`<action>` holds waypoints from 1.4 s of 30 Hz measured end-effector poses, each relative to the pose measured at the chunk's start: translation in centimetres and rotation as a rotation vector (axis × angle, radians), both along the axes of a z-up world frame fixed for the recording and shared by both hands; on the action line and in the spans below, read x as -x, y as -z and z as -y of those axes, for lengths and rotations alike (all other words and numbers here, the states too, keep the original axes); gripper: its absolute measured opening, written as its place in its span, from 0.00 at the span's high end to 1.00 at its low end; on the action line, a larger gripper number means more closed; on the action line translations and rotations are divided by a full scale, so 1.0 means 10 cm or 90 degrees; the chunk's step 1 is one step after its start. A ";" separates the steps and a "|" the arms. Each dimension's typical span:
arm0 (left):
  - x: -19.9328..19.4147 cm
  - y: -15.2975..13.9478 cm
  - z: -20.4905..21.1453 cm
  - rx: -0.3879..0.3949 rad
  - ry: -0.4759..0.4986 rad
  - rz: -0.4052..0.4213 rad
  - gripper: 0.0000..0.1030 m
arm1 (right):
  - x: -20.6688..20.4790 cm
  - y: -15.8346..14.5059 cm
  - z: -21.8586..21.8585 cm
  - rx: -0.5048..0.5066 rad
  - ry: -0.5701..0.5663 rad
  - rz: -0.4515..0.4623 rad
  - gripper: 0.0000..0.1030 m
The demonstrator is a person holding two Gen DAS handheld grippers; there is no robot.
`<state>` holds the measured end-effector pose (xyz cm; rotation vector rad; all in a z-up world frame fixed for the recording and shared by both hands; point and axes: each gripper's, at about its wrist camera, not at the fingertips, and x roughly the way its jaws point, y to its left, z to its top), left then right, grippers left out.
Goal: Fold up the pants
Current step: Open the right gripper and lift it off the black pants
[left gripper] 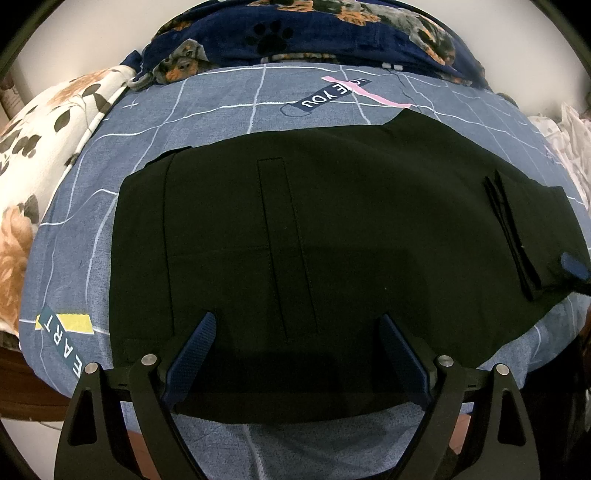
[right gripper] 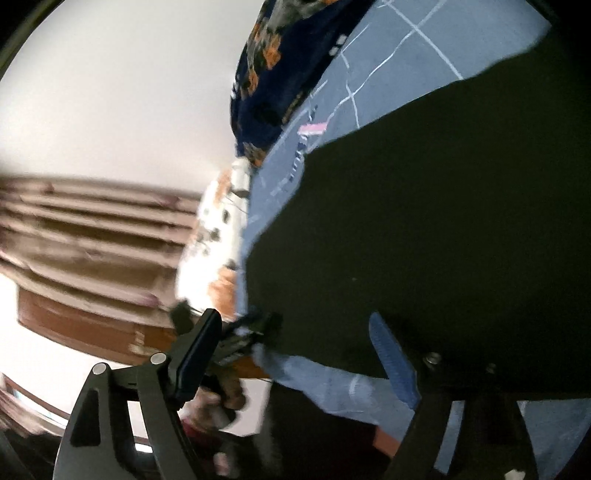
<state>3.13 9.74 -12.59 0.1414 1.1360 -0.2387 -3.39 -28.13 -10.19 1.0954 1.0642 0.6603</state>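
Black pants [left gripper: 332, 240] lie folded flat on a blue-grey bed sheet [left gripper: 221, 107], a doubled hem strip toward their right end. My left gripper [left gripper: 299, 332] hovers over the pants' near edge, open, its blue pads [left gripper: 195, 350] wide apart and pinching nothing. A blue pad of the right gripper [left gripper: 574, 267] shows at the pants' right end. The blurred right wrist view has the pants [right gripper: 443, 221] filling the right side. My right gripper [right gripper: 293, 317] is open by their edge, with nothing pressed between its pads [right gripper: 391, 358]. The left gripper [right gripper: 255, 328] shows there at the far edge.
A white floral pillow [left gripper: 48, 129] lies at the left of the bed. A navy dog-print blanket [left gripper: 295, 33] is heaped at the far side. The bed's near edge runs below my left gripper. Brown wooden furniture [right gripper: 92, 258] and a white wall stand beyond.
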 end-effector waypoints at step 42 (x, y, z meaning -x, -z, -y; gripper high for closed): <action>0.26 -0.63 0.96 0.091 0.191 0.105 0.11 | -0.35 -0.15 1.84 0.193 0.152 0.037 0.82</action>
